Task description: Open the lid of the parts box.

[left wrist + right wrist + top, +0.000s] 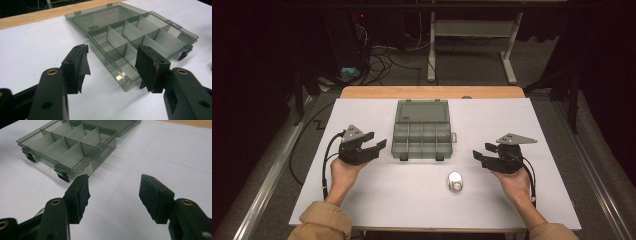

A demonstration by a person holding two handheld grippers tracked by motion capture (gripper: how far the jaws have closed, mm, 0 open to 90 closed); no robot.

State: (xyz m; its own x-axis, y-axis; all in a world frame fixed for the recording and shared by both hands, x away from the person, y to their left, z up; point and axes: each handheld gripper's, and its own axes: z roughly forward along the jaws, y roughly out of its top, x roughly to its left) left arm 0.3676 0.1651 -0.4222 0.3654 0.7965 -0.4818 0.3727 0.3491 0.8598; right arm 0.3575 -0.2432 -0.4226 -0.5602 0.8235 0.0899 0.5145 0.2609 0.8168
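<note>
High view: the landmark is the compartment box (422, 131), a smoky-grey translucent plastic organiser lying open near the middle of the white table cover (362, 195), its lid (422, 111) folded flat on the far side and two dark latches on its near edge. Its compartments look empty.

Left of the box, just beside its near-left corner but not touching it, is the left gripper (374, 142), held in the person's left hand (343, 171). Its jaws stand apart with nothing between them, tips pointing toward the box. A black cable loops from it back toward the sleeve.

Left gripper view: the left gripper (112, 62) looks straight at the near corner of the box (140, 37). The corner sits beyond the gap between the jaws, and the pads do not touch it. The lid (105, 17) lies flat behind.

High view, continuing right: in front of the box, slightly to its right and clear of it, a small shiny round metal object (455, 181) rests on the cover.

Right of the box and well apart from it is the right gripper (477, 158), in the right hand (514, 181), jaws spread and empty, tips facing left.

Right gripper view: the right gripper (113, 188) has its jaws wide, bare cover between them. The box (70, 145) lies ahead to the upper left, latch side nearest.
</note>
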